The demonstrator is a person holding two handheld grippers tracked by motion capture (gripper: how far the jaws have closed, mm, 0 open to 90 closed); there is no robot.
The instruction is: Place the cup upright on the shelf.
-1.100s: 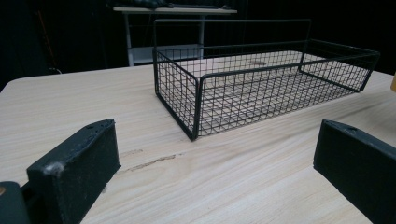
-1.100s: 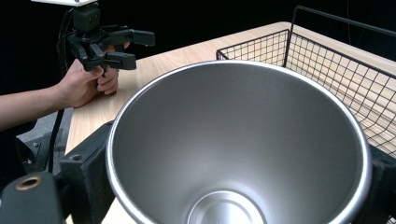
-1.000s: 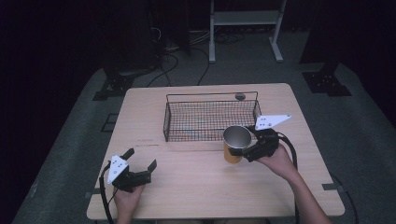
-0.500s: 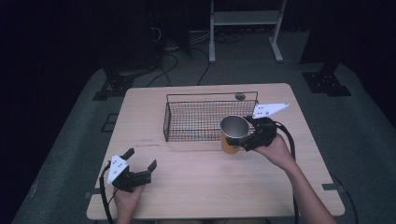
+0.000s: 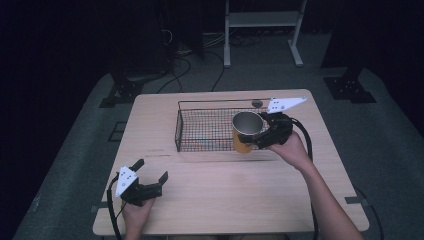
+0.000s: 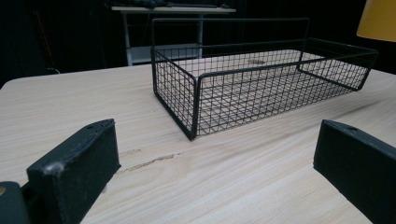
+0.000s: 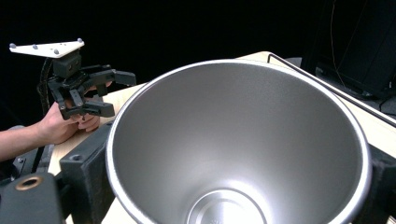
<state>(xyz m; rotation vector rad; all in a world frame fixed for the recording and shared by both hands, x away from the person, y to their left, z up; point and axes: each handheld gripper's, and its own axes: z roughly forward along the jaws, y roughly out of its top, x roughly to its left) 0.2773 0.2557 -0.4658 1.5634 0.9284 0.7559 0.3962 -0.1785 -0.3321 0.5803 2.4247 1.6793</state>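
Note:
A yellow cup (image 5: 246, 132) with a steel inside hangs in the air over the right end of the black wire basket (image 5: 200, 126). My right gripper (image 5: 259, 135) is shut on it, one jaw at each side of the rim. The right gripper view looks straight down into the cup (image 7: 238, 149), whose steel inside is bare. My left gripper (image 5: 150, 176) rests open near the table's front left corner, nothing between its jaws. In the left gripper view the basket (image 6: 243, 88) stands ahead, and the cup's yellow wall (image 6: 379, 18) shows at the top right.
The light wooden table (image 5: 210, 200) bears the basket at its far middle. A small round dark thing (image 5: 257, 104) lies behind the basket. A white shelf frame (image 5: 262, 25) and cables stand on the floor beyond the table. The other hand with its gripper (image 7: 84, 88) shows far off.
My right gripper has lifted the cup and carried it back and a little left, from beside the basket's front right corner to above its right end. The left gripper has stayed put.

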